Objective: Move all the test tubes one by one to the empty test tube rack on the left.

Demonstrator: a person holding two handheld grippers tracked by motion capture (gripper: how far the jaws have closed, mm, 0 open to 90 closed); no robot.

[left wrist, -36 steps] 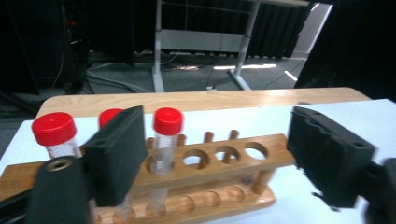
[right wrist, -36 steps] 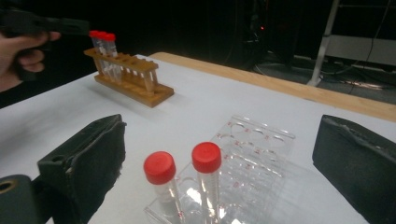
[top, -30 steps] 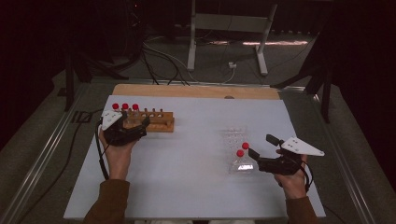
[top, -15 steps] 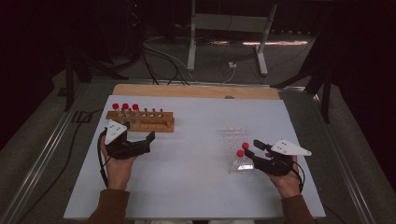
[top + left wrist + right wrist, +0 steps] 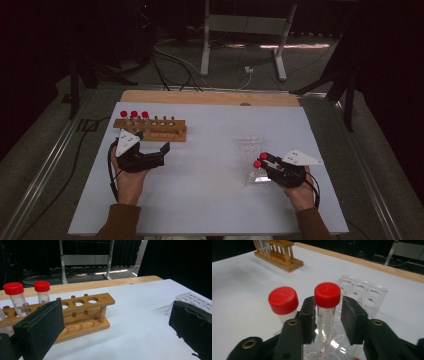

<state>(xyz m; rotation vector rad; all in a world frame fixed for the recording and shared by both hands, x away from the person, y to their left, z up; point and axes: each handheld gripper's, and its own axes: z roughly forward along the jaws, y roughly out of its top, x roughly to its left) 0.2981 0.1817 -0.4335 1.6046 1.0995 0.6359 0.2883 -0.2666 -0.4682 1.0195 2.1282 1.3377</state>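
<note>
Two red-capped tubes stand in a clear plastic rack (image 5: 251, 141) on the white table. My right gripper (image 5: 266, 162) reaches in from the right. Its jaws have just been closing around the farther tube (image 5: 263, 156) (image 5: 327, 295), below the cap. A thin gap still shows at the right pad (image 5: 349, 315). The other tube (image 5: 283, 300) stands just outside the left jaw. My left gripper (image 5: 154, 144) (image 5: 115, 332) stands wide open and empty, just in front of the wooden rack (image 5: 159, 131) (image 5: 82, 312). That rack holds three red-capped tubes (image 5: 134, 115) at its left end.
A bare wooden board (image 5: 210, 97) runs along the table's far edge. On the floor beyond are a metal stand (image 5: 245, 30) and cables. White tabletop (image 5: 210, 165) stretches between my two hands. The clear rack's open holes (image 5: 362, 288) lie past the gripped-around tube.
My left gripper has drawn back from the wooden rack toward the near side. My right gripper has sunk and shifted left onto the tubes, and its jaws have narrowed around one.
</note>
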